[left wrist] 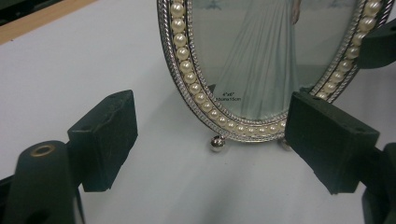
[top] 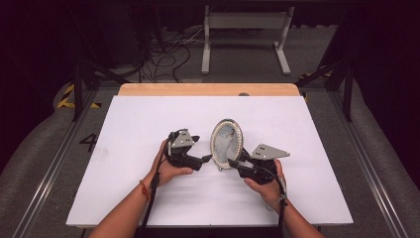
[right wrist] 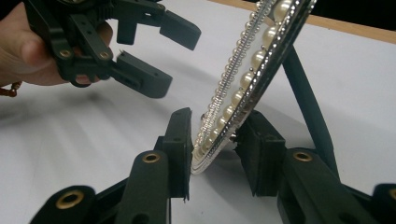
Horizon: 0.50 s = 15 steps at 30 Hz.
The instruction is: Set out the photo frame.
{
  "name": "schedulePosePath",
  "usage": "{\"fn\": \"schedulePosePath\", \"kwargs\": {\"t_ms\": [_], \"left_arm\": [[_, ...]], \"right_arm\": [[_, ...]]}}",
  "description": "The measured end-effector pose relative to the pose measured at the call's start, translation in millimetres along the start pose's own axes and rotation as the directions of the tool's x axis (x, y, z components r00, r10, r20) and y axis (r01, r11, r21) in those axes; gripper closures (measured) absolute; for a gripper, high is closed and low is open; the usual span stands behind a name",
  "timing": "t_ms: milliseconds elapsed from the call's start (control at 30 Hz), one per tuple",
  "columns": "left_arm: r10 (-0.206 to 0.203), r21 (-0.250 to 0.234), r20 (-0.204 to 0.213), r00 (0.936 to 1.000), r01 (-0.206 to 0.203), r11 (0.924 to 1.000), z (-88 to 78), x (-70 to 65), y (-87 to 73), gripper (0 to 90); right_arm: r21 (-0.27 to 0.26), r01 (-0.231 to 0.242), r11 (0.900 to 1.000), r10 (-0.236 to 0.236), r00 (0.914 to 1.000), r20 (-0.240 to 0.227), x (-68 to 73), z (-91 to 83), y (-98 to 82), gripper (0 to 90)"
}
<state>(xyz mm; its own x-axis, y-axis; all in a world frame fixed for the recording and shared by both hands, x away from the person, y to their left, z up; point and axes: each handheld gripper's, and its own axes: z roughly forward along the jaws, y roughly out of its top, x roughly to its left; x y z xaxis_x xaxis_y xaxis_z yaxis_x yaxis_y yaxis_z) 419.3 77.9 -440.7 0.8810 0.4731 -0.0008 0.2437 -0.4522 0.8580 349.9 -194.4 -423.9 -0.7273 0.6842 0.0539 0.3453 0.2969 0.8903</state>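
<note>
An oval picture frame (top: pixel 227 143) with a pearl and silver rim stands upright near the middle of the white table (top: pixel 148 124), propped on a dark back leg (right wrist: pixel 306 105). It holds a picture of a figure in a long pale dress (left wrist: pixel 261 56). My right gripper (top: pixel 234 162) is shut on the frame's lower rim (right wrist: pixel 219 126), one jaw on the pearl face and one behind. My left gripper (top: pixel 202 149) hangs open just left of the frame, touching nothing. Its wide jaws (left wrist: pixel 215 123) flank the frame's bottom edge, and it appears again in the right gripper view (right wrist: pixel 175 60).
A wooden strip (top: pixel 208 89) runs along the table's far edge. Beyond it on the grey floor are a pale metal stand (top: pixel 245 29) and loose cables (top: pixel 163 57). Bare white surface lies left, right and in front of the frame.
</note>
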Motion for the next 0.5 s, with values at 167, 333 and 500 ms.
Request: {"fn": "schedulePosePath", "kwargs": {"t_ms": [167,333,500], "left_arm": [[0.003,0.012,0.037,0.9993,-0.003,0.9999,9.0,3.3,-2.2,19.0],[-0.029,-0.001,0.063,0.9976,0.029,0.9996,16.7,8.8,3.5,18.6],[0.029,0.008,0.068,0.9973,-0.029,0.9995,24.9,4.8,8.9,22.7]], "right_arm": [[-0.008,-0.045,0.999,0.045,0.999,0.0,0.0,6.9,-1.1,63.0],[-0.001,-0.056,0.998,0.056,0.9984,0.0,-0.2,17.1,-4.3,71.8],[-0.002,-0.071,0.997,0.071,0.9971,-0.028,-5.1,17.0,-4.5,72.6]]}}
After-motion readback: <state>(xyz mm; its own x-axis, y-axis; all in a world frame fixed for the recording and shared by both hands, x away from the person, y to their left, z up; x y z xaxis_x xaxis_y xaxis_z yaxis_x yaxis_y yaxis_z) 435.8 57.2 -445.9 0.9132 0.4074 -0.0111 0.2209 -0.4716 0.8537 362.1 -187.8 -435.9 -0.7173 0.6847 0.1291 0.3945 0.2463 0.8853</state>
